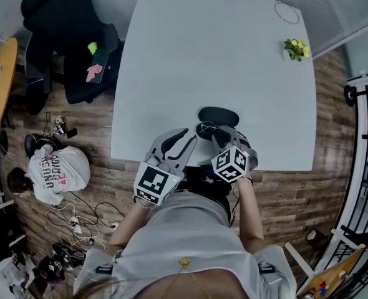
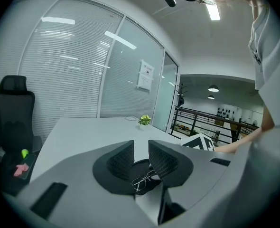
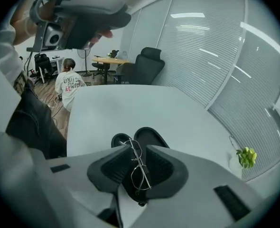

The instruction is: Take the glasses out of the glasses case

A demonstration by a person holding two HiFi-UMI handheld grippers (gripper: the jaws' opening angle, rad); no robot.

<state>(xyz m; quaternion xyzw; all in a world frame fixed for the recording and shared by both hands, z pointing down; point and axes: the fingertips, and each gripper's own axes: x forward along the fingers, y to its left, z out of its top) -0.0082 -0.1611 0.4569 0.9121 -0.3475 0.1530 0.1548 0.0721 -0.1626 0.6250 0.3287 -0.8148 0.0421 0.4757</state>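
A black glasses case lies open near the front edge of the white table. Thin wire-framed glasses rest at its near half. In the right gripper view the glasses stand between my right gripper's jaws, leaning at the right pad with a gap on the left side, above the case. My left gripper is open beside it with nothing between its pads, and the glasses and case show below them. Both grippers hover at the case.
A small potted plant and a wire loop sit at the table's far right. A black office chair stands left of the table. A person in a white shirt crouches on the wooden floor among cables.
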